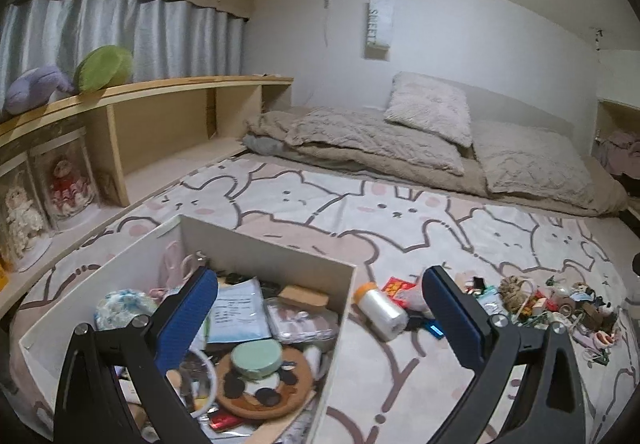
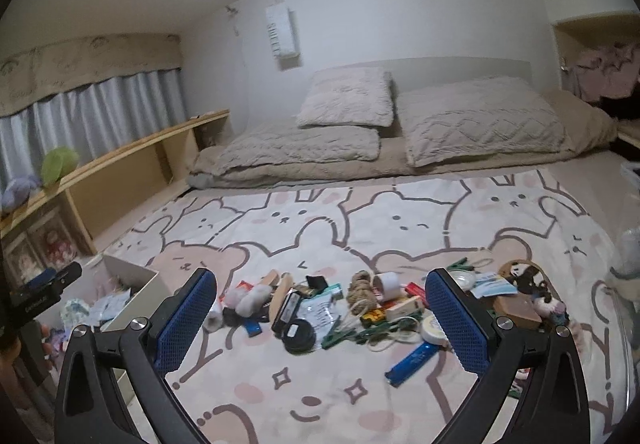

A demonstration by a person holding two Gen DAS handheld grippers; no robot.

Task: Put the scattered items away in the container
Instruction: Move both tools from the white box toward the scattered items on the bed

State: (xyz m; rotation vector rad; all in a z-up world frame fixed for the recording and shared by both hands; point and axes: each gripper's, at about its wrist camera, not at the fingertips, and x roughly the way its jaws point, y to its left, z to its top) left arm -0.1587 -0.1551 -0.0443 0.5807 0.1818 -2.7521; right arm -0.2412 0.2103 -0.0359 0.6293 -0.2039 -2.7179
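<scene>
Box: one white box (image 1: 256,244) sat on the bed (image 2: 320,396), partly full.
Pile: many small things lay beside it, too jumbled to count.
Roll: one roll (image 1: 382,310) lay flat just right of the box, cap pointing up-left.
Left gripper (image 1: 320,324): wide apart, empty, over the box's right wall.
Right gripper (image 2: 320,324): wide apart, empty, over the pile.

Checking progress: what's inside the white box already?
The white box holds a mint round tin on a brown cookie-shaped mat, a papers pouch and a floral bundle. Lower layers are covered.
</scene>
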